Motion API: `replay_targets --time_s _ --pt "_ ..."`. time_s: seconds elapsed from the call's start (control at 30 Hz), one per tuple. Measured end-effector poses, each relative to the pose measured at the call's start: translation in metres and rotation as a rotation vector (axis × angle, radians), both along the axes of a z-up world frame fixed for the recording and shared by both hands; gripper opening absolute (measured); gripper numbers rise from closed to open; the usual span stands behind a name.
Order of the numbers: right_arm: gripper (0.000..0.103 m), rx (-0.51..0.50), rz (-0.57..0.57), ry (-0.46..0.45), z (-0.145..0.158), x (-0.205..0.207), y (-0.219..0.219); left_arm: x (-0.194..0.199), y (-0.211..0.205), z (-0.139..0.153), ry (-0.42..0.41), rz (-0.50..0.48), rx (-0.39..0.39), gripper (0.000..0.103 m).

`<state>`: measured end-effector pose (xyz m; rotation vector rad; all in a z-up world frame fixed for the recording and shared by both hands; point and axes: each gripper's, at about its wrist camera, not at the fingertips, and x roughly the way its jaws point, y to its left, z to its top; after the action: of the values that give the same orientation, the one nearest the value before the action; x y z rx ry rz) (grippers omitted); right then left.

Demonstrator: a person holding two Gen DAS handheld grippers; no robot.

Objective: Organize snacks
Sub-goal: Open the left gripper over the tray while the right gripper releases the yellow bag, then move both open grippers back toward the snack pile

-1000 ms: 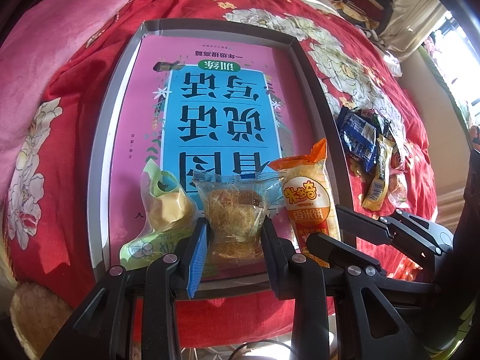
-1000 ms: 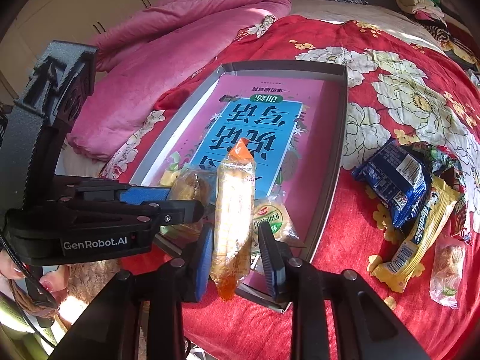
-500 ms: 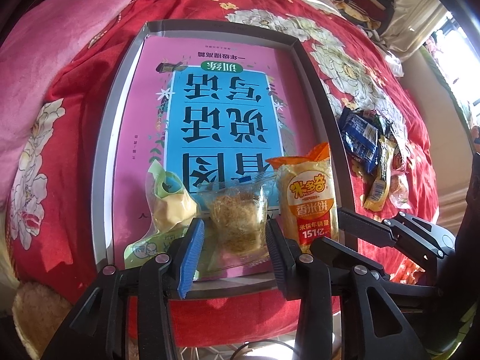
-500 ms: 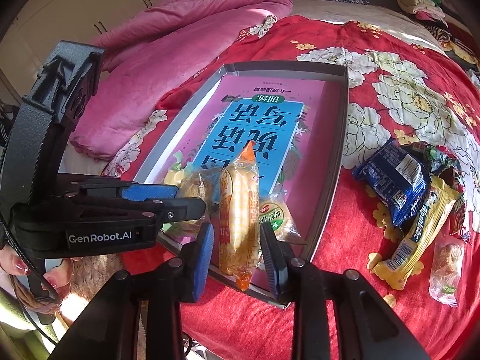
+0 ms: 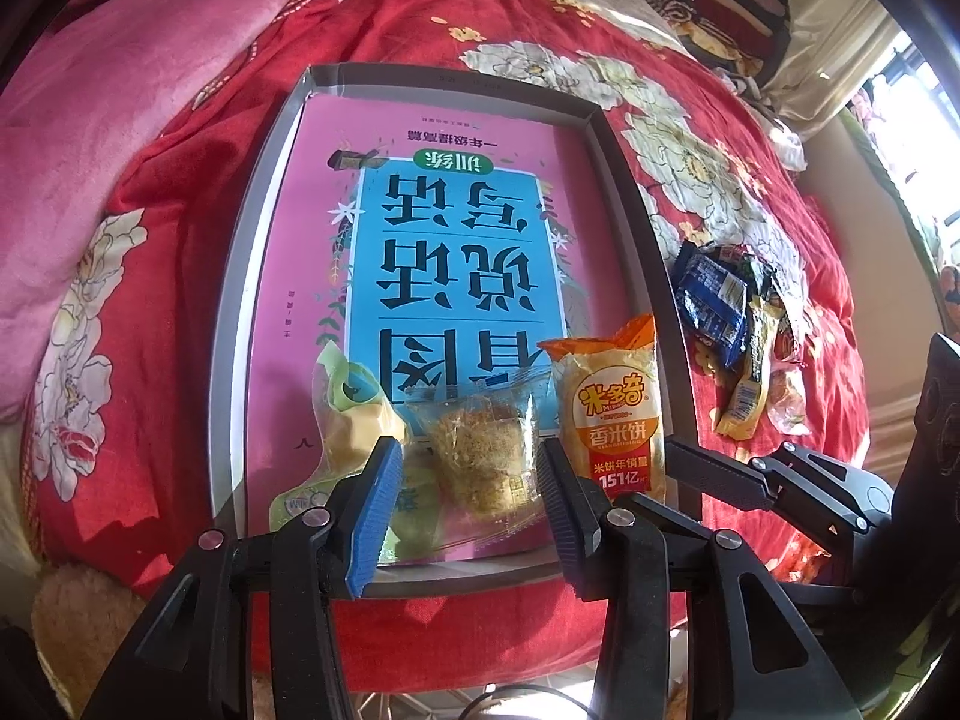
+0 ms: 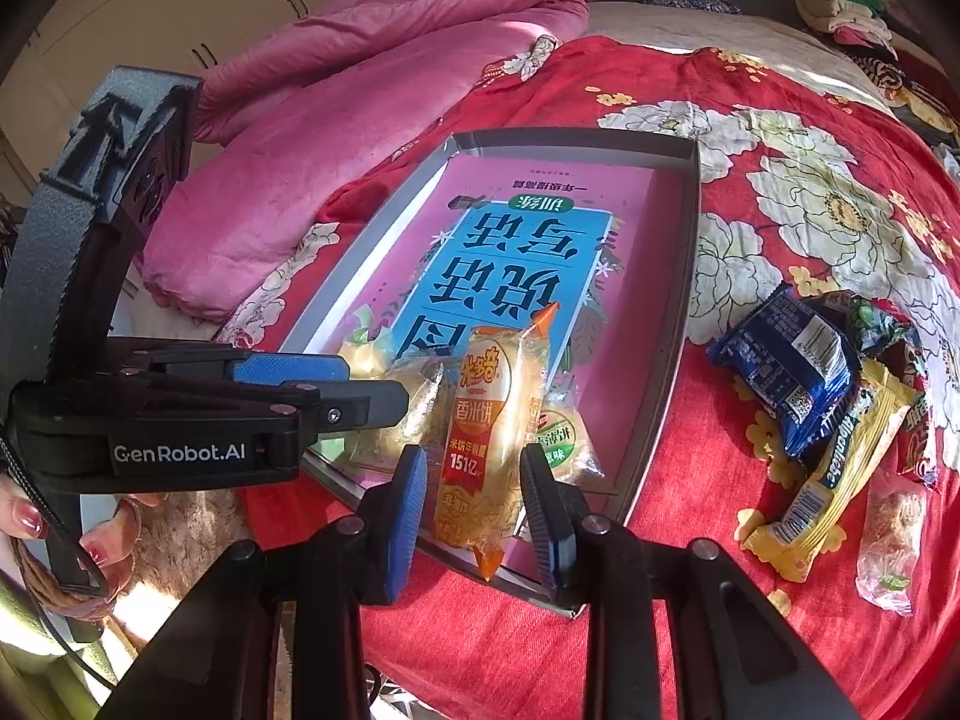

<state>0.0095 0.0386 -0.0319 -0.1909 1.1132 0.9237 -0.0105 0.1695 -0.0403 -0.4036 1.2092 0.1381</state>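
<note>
A grey tray (image 5: 240,300) lined with a pink and blue book (image 5: 456,240) lies on the red bedspread. At its near end, a green-yellow packet (image 5: 354,420), a clear packet of floss cake (image 5: 480,450) and an orange rice cracker packet (image 5: 612,420) sit side by side. My left gripper (image 5: 468,504) is open. The floss cake packet lies between its pads, which stand clear of it. My right gripper (image 6: 474,498) is shut on the lower part of the rice cracker packet (image 6: 492,408), whose bottom end hangs over the tray's near rim (image 6: 678,324). A small green-labelled packet (image 6: 561,441) lies beside it.
Loose snacks are heaped on the bedspread right of the tray: a blue packet (image 6: 792,360), a yellow bar (image 6: 840,468) and a clear-wrapped round cake (image 6: 888,540). A pink quilt (image 6: 360,90) is bunched at the left. A person's hand (image 6: 24,516) holds the left gripper.
My left gripper's jaws have opened and let go of the floss cake packet, which now lies in the tray. The rice cracker packet has turned face-on in my right gripper.
</note>
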Motion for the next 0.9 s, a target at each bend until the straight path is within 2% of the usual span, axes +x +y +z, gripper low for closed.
replay_targets --time_s 0.1,0.17,0.23,0.9 --pt "0.034 0.003 0.006 -0.001 0.001 -0.001 0.001 -0.001 0.002 0.006 -0.016 0.006 -0.001 0.049" --pt "0.037 0.006 0.005 -0.004 0.002 -0.001 0.001 -0.001 0.003 0.008 -0.025 0.009 0.000 0.059" --pt "0.037 0.009 0.003 -0.008 0.003 -0.001 0.000 -0.001 0.003 0.011 -0.036 0.013 0.009 0.062" --pt "0.050 0.043 -0.088 -0.101 0.026 0.006 -0.021 -0.002 -0.002 0.028 -0.087 0.021 0.031 0.070"
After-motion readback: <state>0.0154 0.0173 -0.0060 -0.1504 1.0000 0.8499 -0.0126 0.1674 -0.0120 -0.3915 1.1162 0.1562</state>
